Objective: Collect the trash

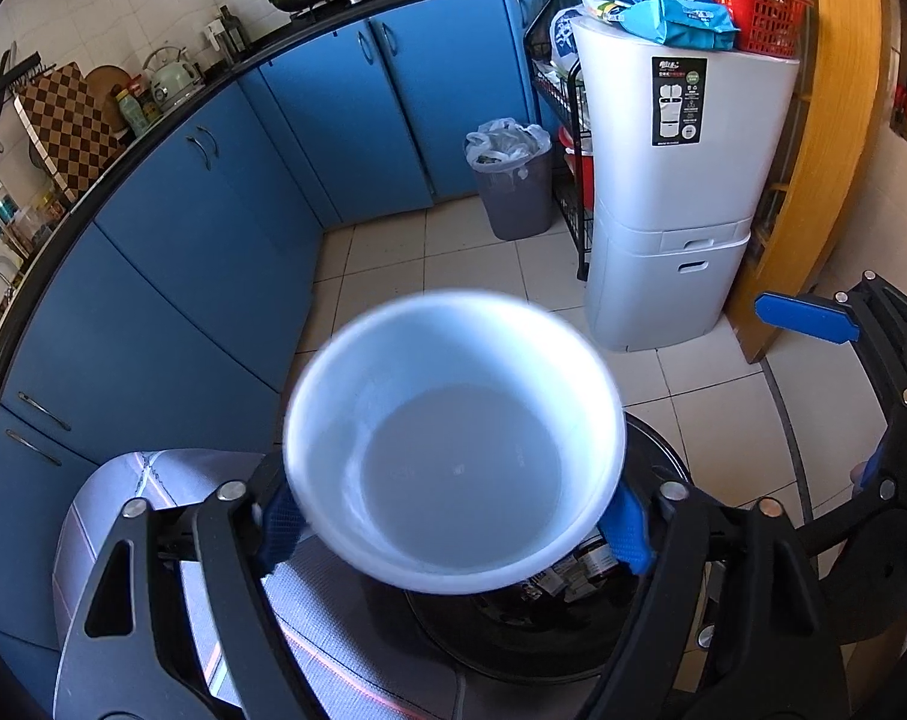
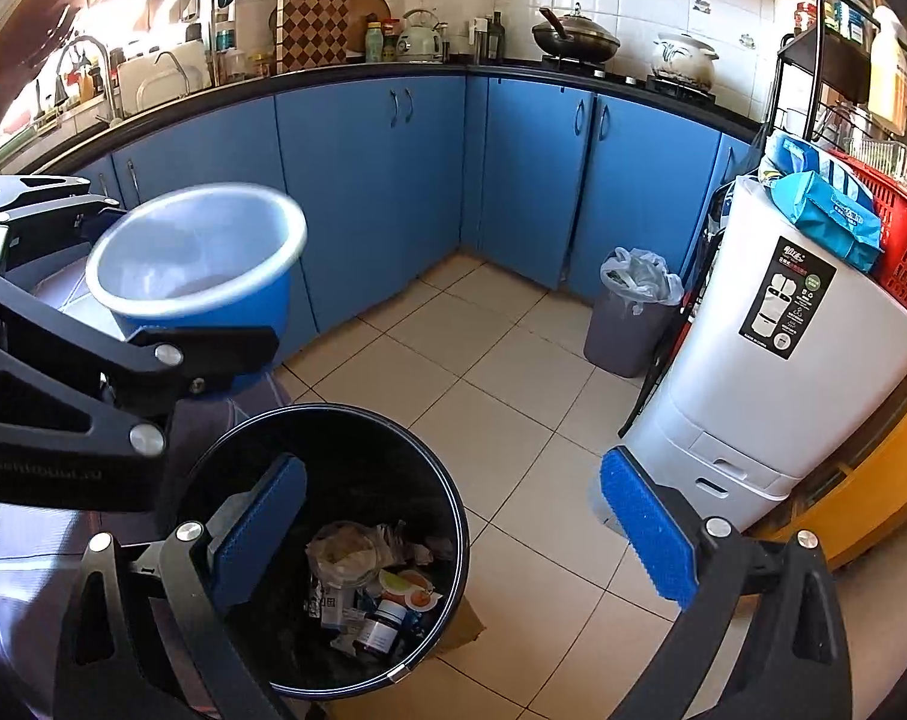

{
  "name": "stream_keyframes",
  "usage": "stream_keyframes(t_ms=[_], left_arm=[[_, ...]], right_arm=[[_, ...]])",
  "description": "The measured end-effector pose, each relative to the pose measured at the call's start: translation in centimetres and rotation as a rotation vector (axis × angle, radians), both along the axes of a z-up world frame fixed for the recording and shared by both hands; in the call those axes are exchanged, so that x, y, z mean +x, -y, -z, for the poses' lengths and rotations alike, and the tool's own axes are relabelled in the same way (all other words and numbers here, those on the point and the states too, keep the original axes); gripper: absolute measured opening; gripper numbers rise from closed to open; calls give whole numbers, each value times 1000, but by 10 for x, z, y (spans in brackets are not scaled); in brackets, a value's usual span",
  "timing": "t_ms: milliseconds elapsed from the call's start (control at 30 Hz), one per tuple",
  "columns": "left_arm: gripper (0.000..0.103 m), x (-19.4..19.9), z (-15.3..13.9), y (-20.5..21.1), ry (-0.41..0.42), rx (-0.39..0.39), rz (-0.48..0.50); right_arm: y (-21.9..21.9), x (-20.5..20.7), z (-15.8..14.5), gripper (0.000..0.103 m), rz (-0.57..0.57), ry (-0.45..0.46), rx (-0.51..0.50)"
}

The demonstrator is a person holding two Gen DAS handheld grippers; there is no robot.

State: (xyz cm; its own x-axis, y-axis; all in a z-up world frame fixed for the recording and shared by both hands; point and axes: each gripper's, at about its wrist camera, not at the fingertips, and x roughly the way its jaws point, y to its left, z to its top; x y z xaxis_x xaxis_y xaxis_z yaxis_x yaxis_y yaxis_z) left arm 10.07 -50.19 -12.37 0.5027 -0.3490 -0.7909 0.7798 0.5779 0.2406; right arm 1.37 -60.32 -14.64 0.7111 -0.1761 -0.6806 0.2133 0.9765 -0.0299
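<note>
Bin [image 2: 453, 498] trash [image 2: 369, 582]: right view only

Blue bowl [image 1: 453, 444]: rim motion-blurred in both views, and it hides most of the black bin [image 1: 543, 630] at lower centre of the left wrist view. Label text on the white cabinet [image 2: 786, 300] is too small to read (likewise the bin's scraps).

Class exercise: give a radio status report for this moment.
Left gripper astride blue bowl, bowl empty. Right gripper open, empty, above black bin. Trash inside. Nothing in the way.
</note>
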Motion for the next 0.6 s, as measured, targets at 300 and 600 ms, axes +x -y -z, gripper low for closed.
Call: stream_keyframes(t_ms=[300, 600], left_arm=[[99, 12, -3, -4, -54, -18, -54], [99, 17, 1, -12, -96, -27, -75]], right_arm=[[-1, -2, 0, 96, 0, 1, -8], [-2, -3, -1, 96, 3, 4, -3]])
